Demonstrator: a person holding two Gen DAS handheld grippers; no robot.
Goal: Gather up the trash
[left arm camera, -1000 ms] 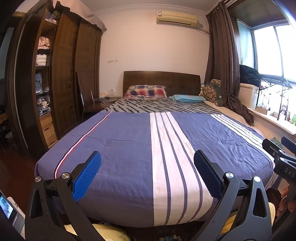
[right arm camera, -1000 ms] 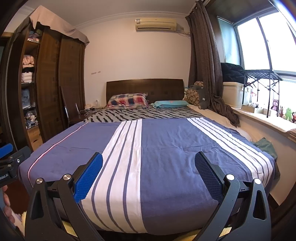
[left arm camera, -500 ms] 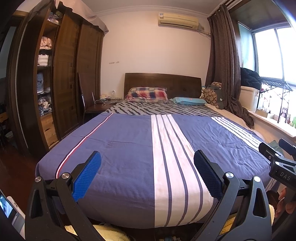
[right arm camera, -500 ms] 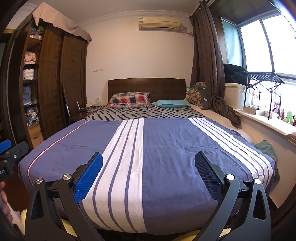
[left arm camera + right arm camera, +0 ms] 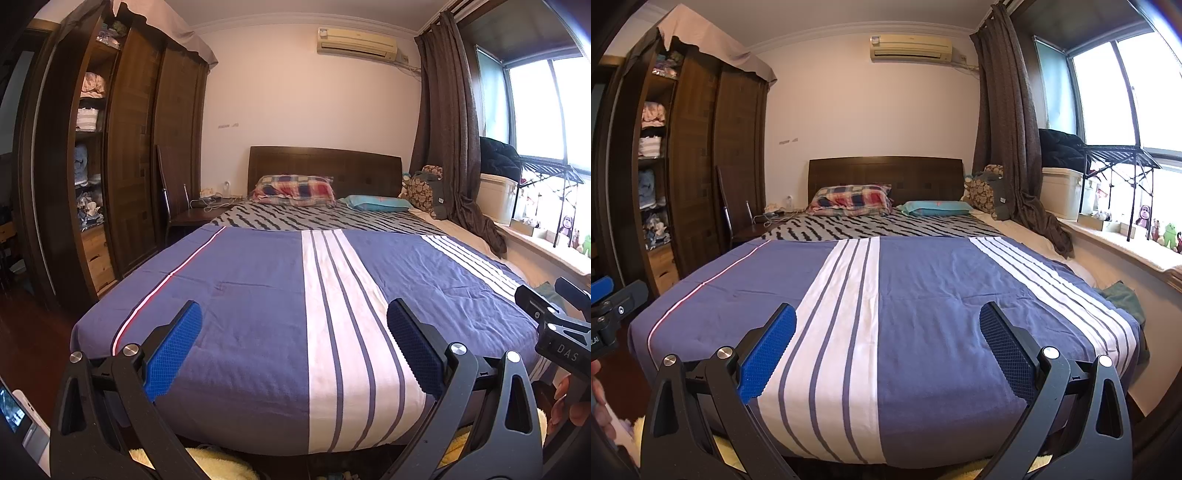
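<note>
Both tools hang at the near foot of the bed [image 5: 258, 295], the left tool [image 5: 293, 347] and right tool [image 5: 886, 349] each spread wide with nothing between their blue pads. No trash can be made out on the blue striped quilt [image 5: 923, 288]. A plaid pillow [image 5: 293, 189] lies at the far end.

Daylight enters from the window [image 5: 1115, 92] on the right, blown out to white glare. Bed cover [image 5: 258, 295] evenly lit, sharp. Wardrobe [image 5: 122, 158] side dim, floor in shadow. Strong fisheye bending at edges, dark vignette in corners. Near gripper fingers [image 5: 768, 350] slightly soft. No motion blur.
</note>
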